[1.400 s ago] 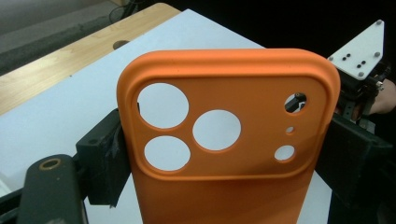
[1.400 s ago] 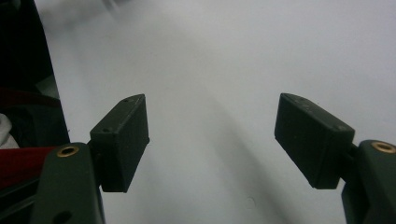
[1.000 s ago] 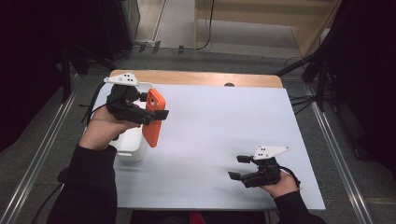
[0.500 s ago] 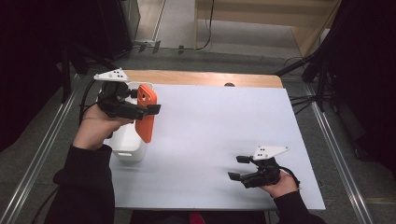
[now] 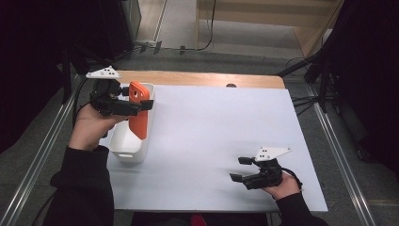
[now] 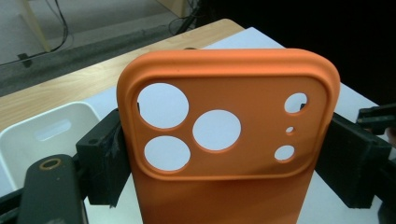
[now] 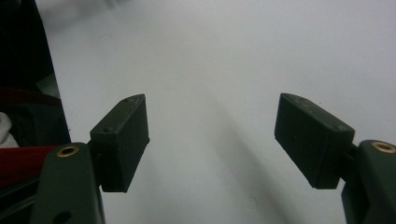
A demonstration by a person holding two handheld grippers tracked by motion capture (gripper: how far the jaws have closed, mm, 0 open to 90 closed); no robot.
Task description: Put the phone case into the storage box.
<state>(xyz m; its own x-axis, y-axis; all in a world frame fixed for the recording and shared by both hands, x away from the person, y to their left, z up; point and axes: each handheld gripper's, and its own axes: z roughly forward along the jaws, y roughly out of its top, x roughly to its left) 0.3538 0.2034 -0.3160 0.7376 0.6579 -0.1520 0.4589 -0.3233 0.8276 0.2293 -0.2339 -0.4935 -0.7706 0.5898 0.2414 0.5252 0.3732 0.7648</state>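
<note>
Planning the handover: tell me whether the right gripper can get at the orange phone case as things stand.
Probably yes. The right gripper is open and empty, with bare table between it and the orange phone case, which the left gripper holds upright over the white bin.

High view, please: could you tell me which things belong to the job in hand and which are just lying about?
In the job:
- orange phone case, clamped in the left gripper
- white bin, below the case

Lying about:
- right gripper, open and empty on the white table
- cables on the floor beyond the table
</note>
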